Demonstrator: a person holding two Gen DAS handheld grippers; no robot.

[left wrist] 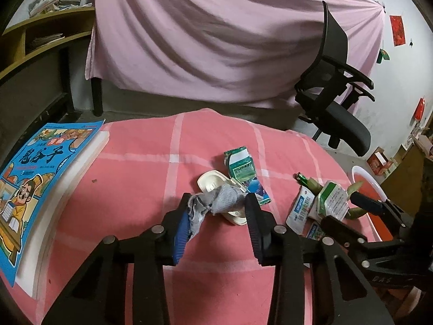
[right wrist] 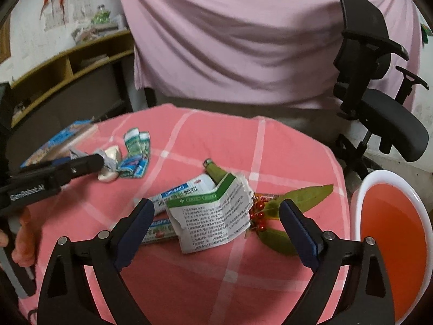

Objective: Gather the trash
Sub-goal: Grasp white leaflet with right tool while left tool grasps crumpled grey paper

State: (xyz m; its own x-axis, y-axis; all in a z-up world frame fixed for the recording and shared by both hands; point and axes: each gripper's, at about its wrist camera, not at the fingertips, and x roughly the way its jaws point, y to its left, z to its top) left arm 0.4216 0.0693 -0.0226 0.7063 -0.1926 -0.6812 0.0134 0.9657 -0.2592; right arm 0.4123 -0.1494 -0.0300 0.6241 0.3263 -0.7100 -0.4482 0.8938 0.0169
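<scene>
- A table covered in a pink checked cloth holds scattered trash; a white basin with an orange inside sits at its right edge, likely the collecting bin.
- The left claw has its pads around a crumpled grey rag. The left pad touches the cloth; whether the right pad is pressing yet cannot be told.
- The rag lies on a cream plastic lid, beside a flattened green and blue carton.
- The right claw is spread wide, holding nothing, and hovers over a torn green-and-white leaflet.
- Around the leaflet lie white sachets, a small green bottle, and green leaves with red berries.
- A blue comic book lies at the table's left side; it does not look like trash.
- To do this well: pinch the rag firmly and lift straight up so the lid beneath stays put.
- The right claw should straddle the leaflet's raised fold before closing, since flat paper slips.
</scene>
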